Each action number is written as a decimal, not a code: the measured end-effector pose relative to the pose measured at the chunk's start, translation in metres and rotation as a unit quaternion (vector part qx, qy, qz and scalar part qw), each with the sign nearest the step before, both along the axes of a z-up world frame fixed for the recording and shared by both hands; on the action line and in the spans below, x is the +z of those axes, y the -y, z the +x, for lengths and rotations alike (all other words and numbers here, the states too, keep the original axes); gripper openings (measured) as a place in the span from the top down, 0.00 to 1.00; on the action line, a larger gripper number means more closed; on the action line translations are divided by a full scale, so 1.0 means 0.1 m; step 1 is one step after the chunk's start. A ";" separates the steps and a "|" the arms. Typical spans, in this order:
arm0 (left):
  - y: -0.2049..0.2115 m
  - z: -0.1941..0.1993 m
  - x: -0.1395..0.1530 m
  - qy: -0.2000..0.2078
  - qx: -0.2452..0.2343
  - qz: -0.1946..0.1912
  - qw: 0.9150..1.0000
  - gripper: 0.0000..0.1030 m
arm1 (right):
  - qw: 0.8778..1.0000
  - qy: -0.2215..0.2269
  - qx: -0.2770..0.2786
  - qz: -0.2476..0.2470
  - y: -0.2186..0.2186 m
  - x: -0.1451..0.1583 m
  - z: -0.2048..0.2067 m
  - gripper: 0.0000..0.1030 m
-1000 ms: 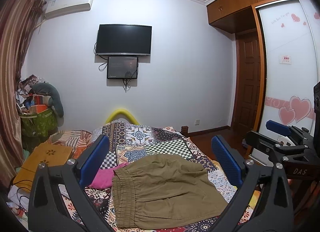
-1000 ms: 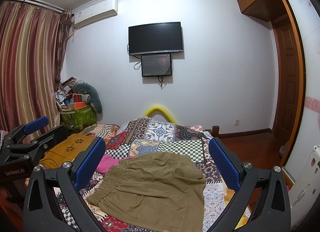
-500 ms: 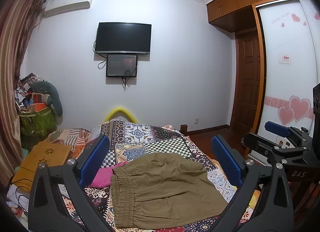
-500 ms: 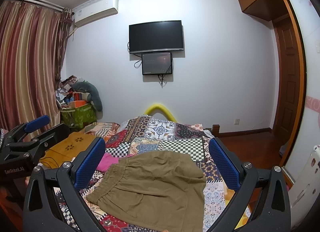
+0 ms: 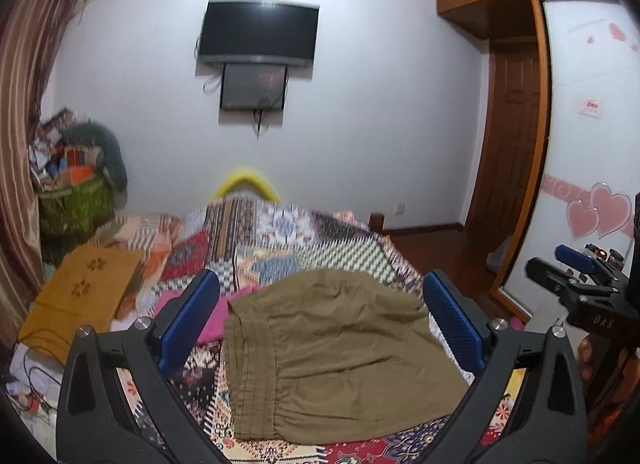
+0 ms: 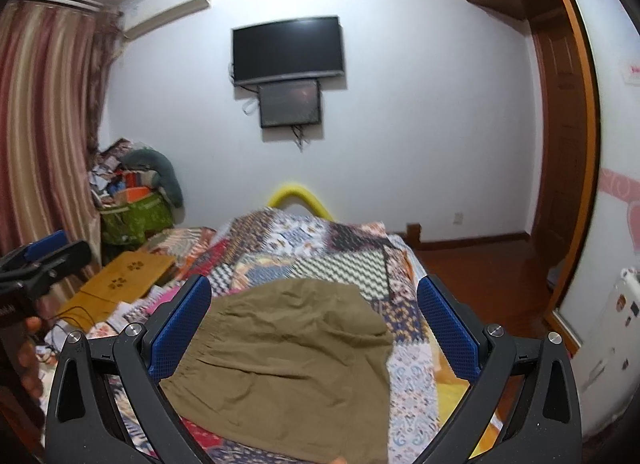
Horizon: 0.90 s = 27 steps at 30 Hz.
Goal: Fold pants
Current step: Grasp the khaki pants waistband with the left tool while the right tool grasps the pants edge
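From left: a wooden lap tray (image 5: pixel 86 284) and a pink garment (image 5: pixel 216 318) lie on the patchwork bedspread (image 5: pixel 280 248), the garment touching the olive pants (image 5: pixel 332 348) spread flat at the near end. Left gripper (image 5: pixel 320 324) and right gripper (image 6: pixel 314 330) hang above the pants, jaws spread wide, gripping nothing. "DAS" is legible on the right gripper's body in the left wrist view.

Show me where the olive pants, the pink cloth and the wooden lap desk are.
olive pants (image 5: pixel 340 348): left wrist view, middle of the fabric.
pink cloth (image 5: pixel 222 314): left wrist view, part showing beside the waistband.
wooden lap desk (image 6: pixel 124 278): right wrist view, top board.
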<state>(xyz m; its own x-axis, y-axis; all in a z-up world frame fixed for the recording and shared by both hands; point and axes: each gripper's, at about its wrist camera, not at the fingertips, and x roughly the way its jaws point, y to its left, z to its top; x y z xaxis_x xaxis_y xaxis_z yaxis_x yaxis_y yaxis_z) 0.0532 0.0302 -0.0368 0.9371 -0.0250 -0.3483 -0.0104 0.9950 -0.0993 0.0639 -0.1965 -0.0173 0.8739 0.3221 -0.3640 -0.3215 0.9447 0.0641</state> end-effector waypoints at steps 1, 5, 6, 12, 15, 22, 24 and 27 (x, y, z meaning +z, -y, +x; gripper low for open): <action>-0.05 0.06 -0.06 -0.011 0.004 -0.002 1.000 0.00 | 1.000 -0.008 -0.005 -0.001 0.04 -0.05 0.04 0.00; -0.22 0.29 -0.26 -0.046 0.031 0.008 0.998 0.00 | 0.999 -0.040 -0.016 -0.015 0.16 -0.26 0.20 0.01; -0.26 0.35 -0.32 -0.054 0.036 0.014 0.998 0.00 | 0.998 -0.047 -0.019 -0.021 0.20 -0.32 0.25 0.01; -0.50 0.70 -0.63 -0.099 0.047 0.029 0.994 0.09 | 0.994 -0.096 -0.032 -0.039 0.31 -0.59 0.53 0.09; -0.64 0.89 -0.80 -0.123 0.047 0.019 0.991 0.13 | 0.992 -0.117 -0.035 -0.042 0.37 -0.74 0.69 0.12; -0.94 1.39 -1.24 -0.193 0.053 0.031 0.979 0.24 | 0.983 -0.170 -0.048 -0.051 0.43 -1.11 1.06 0.23; -1.04 1.51 -1.37 -0.216 0.046 0.012 0.975 0.28 | 0.981 -0.182 -0.049 -0.049 0.47 -1.19 1.15 0.23; -1.12 1.66 -1.57 -0.249 0.034 -0.012 0.968 0.34 | 0.977 -0.198 -0.049 -0.058 0.46 -1.33 1.28 0.24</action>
<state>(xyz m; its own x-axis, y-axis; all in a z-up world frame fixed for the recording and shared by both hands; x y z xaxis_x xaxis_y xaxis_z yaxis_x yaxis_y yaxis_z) 0.2193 0.1417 -0.1941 0.6526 0.0166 -0.7576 -0.1283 0.9877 -0.0889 0.1917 -0.2429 -0.1506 0.6817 0.1802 -0.7091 -0.2001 0.9782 0.0562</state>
